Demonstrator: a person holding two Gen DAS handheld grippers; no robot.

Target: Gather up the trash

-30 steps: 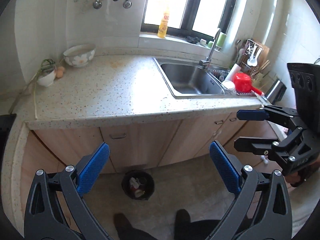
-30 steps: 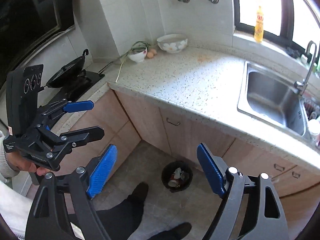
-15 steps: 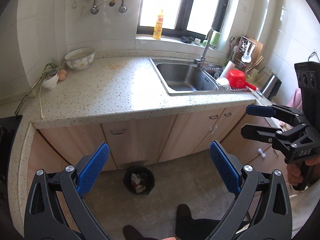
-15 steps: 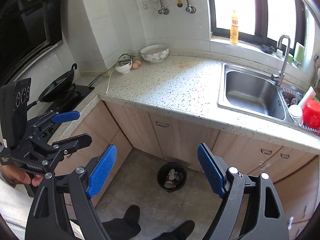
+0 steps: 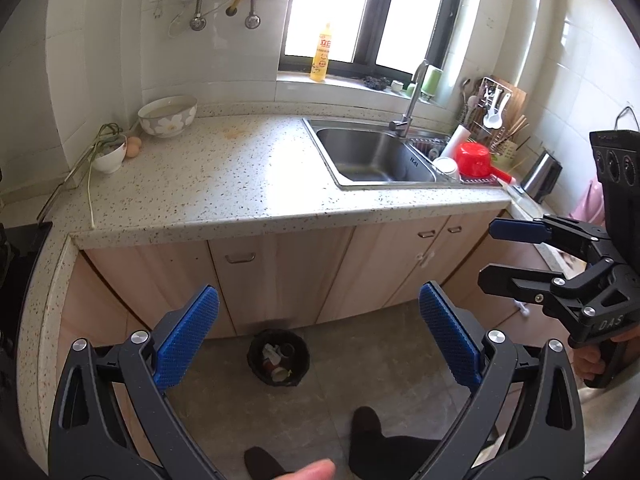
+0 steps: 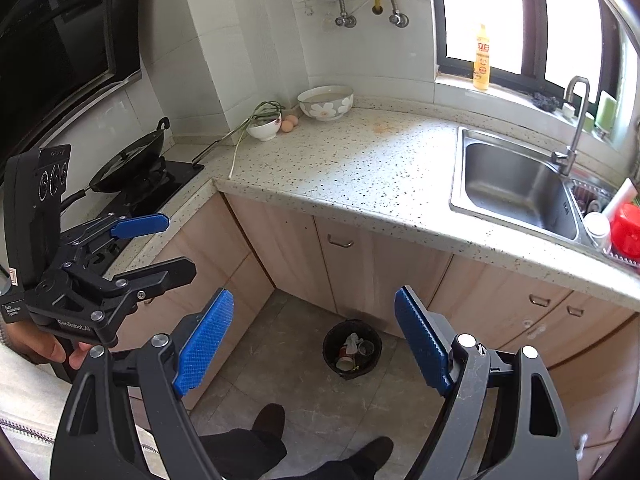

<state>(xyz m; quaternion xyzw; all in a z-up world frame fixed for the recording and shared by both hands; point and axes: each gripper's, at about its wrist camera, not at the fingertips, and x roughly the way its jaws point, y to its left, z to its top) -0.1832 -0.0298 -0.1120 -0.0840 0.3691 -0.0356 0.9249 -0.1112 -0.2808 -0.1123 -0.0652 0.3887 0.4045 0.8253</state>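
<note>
A black trash bin point(image 5: 278, 357) stands on the floor by the cabinets, holding cups and crumpled paper; it also shows in the right wrist view point(image 6: 352, 349). My left gripper point(image 5: 318, 334) is open and empty, held high above the floor in front of the counter. My right gripper point(image 6: 314, 344) is open and empty at a similar height. Each gripper shows in the other's view: the right one point(image 5: 500, 254) at the right edge, the left one point(image 6: 172, 246) at the left. The speckled countertop point(image 5: 240, 172) bears no loose trash that I can see.
On the counter stand a flowered bowl point(image 5: 168, 115), a small bowl with scallions point(image 5: 108, 154) and eggs point(image 5: 134, 146). The sink point(image 5: 372, 156), a red pot point(image 5: 476, 158) and a utensil rack are at the right. A wok on the stove point(image 6: 132, 158) is at the left.
Both grippers have pulled back and risen, so the counter and bin look farther away and more of the wall shows. Both stay open and empty.
</note>
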